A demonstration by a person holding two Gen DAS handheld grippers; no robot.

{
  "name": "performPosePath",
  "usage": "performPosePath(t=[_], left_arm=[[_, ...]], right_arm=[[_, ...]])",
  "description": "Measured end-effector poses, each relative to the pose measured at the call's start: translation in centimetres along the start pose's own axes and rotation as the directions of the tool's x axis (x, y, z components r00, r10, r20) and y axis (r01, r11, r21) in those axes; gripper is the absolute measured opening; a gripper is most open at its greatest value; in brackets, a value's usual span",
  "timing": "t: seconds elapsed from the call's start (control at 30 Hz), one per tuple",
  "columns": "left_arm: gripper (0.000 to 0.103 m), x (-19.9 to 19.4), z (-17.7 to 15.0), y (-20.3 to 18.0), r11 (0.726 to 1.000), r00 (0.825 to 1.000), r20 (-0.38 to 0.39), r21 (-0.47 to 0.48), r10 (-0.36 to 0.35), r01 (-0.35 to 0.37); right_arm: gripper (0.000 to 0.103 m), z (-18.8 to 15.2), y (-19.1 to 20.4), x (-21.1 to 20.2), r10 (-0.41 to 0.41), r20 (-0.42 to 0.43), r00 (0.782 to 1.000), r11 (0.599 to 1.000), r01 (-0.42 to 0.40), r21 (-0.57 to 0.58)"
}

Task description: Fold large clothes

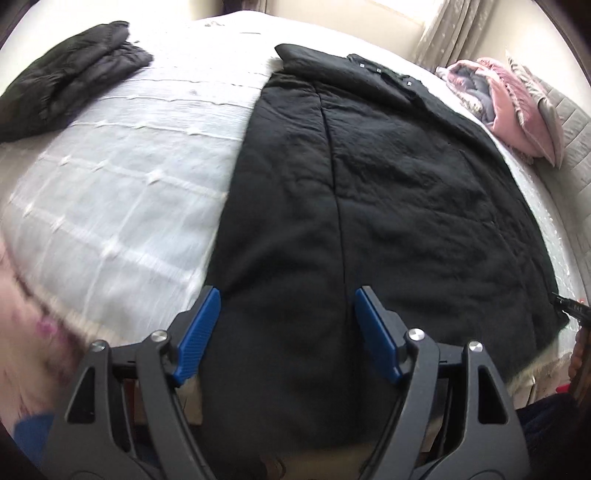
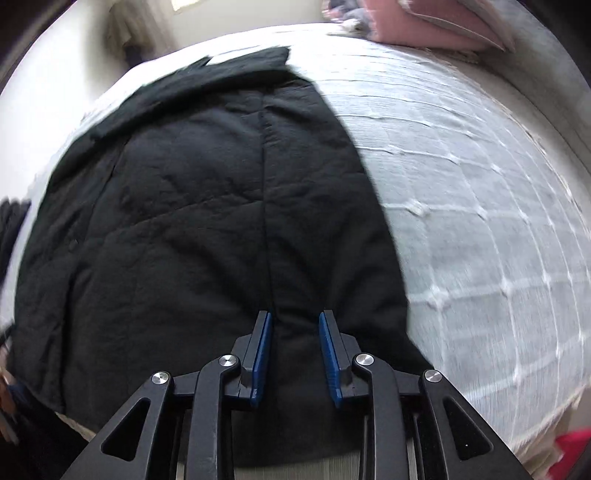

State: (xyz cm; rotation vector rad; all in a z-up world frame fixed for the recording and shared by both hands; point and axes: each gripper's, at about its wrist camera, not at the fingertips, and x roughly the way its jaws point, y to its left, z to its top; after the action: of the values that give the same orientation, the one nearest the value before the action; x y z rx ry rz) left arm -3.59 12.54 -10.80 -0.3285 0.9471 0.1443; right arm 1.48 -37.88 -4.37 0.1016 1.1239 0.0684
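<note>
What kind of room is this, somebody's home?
Most likely a bedroom at home. A black coat lies spread on a bed with a white bedspread, pink pillows are piled at one end, and curtains hang by a window.

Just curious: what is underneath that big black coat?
The black coat lies spread on a white bedspread with a raised grid pattern. The part directly beneath the coat is covered.
</note>
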Motion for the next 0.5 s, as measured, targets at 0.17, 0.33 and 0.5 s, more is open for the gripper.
performPosePath(t=[0.17,0.33,0.5], left_arm=[[0.076,-3.0,-2.6,3.3,0.995,0.995,0.083,-0.077,-0.051,0.057],[0.076,-2.3,-2.4,5.0,0.979,0.993,0.064,-0.168,-0.104,0.113],[0.054,-1.6,-2.7,6.1,0.966,0.989,0.032,-0.211,-0.146,0.15]], right_arm=[[0.049,-2.0,-4.5,-4.0,-0.138,0.125,0.982,0.974,0.112,0.199],[0.059,-3.6,-9.2,-4.4,-0.016,0.115,0.993,0.92,-0.03,0.392],[0.059,-4.0,-9.7,-2.4,0.122,0.045,0.991,0.901,-0.13,0.414]])
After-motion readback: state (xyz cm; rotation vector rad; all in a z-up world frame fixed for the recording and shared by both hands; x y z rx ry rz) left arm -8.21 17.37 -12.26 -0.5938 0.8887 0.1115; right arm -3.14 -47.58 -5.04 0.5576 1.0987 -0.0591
